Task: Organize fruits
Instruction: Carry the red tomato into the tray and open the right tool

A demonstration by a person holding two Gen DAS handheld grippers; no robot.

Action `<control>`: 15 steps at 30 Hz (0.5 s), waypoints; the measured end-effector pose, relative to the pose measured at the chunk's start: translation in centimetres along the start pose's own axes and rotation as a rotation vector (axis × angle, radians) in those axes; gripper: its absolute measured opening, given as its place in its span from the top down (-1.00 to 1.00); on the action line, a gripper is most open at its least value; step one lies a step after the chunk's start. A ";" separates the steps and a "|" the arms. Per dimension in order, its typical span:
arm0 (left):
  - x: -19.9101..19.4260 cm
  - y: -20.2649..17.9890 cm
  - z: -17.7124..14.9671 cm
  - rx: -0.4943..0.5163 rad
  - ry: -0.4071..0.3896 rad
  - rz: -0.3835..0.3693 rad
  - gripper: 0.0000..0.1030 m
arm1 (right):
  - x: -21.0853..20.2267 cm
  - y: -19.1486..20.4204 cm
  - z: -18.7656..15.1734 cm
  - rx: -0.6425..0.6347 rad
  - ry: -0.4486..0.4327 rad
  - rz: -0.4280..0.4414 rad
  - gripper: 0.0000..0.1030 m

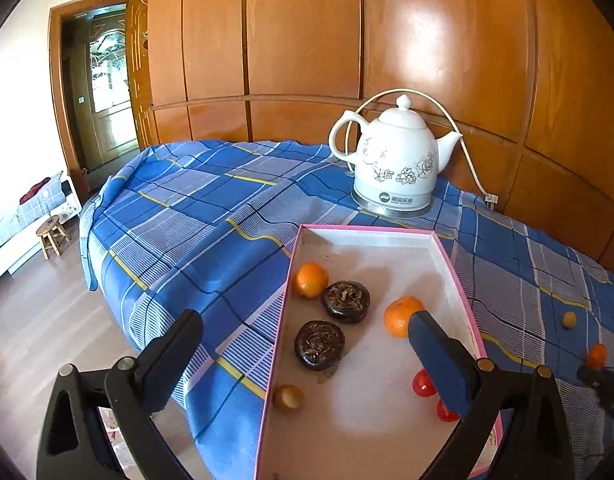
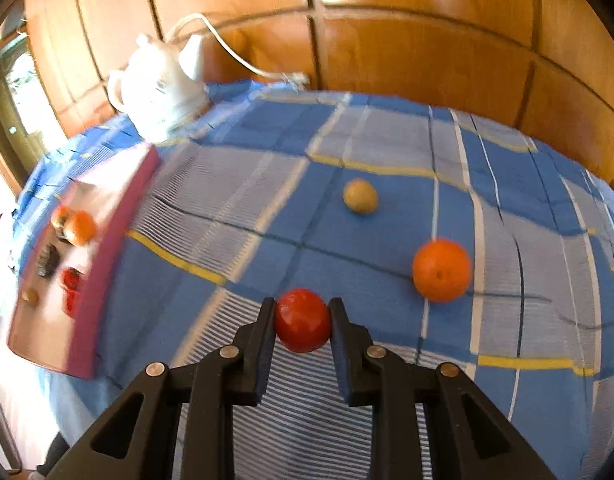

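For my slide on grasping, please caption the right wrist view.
Right gripper shut on a red tomato above the plaid cloth, orange nearby.

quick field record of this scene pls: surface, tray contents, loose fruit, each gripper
surface: blue plaid cloth
tray: pink-rimmed white cardboard tray, holding two oranges, two dark brown round fruits, one tan ball, two red fruits
loose fruit: small tan round fruit and orange citrus fruit on the cloth
right gripper: shut on a red round tomato
left gripper: open, over the tray
background: white ceramic electric kettle

Home bedroom: wardrobe point(image 1: 347, 40), kettle point(image 1: 395, 164), stool point(image 1: 51, 234)
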State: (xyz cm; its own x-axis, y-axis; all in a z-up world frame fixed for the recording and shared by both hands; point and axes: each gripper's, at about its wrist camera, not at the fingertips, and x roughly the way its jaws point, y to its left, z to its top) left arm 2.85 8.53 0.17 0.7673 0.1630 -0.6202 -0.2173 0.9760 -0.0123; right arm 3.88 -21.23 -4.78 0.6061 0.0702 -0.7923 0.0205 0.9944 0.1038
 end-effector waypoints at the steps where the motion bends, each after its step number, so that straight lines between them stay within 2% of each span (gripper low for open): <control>1: 0.1 0.1 0.0 -0.002 0.003 -0.001 -1.00 | -0.4 0.6 0.3 -0.011 -0.008 0.020 0.50; 9: 0.5 2.0 0.7 -0.040 0.000 0.023 -1.00 | -1.9 8.3 1.9 -0.157 -0.021 0.239 0.50; 13: 0.8 3.2 1.1 -0.063 -0.004 0.047 -1.00 | -1.1 13.1 1.5 -0.234 0.022 0.339 0.50; 15: 0.9 3.7 1.1 -0.077 -0.003 0.052 -1.00 | -0.5 15.0 1.1 -0.268 0.041 0.363 0.50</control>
State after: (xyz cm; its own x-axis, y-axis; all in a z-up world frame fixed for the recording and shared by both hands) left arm 3.43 12.42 0.46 0.7557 0.2134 -0.6191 -0.3020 0.9524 -0.0404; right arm 4.77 -6.44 -2.14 0.5040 0.4155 -0.7572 -0.3976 0.8899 0.2237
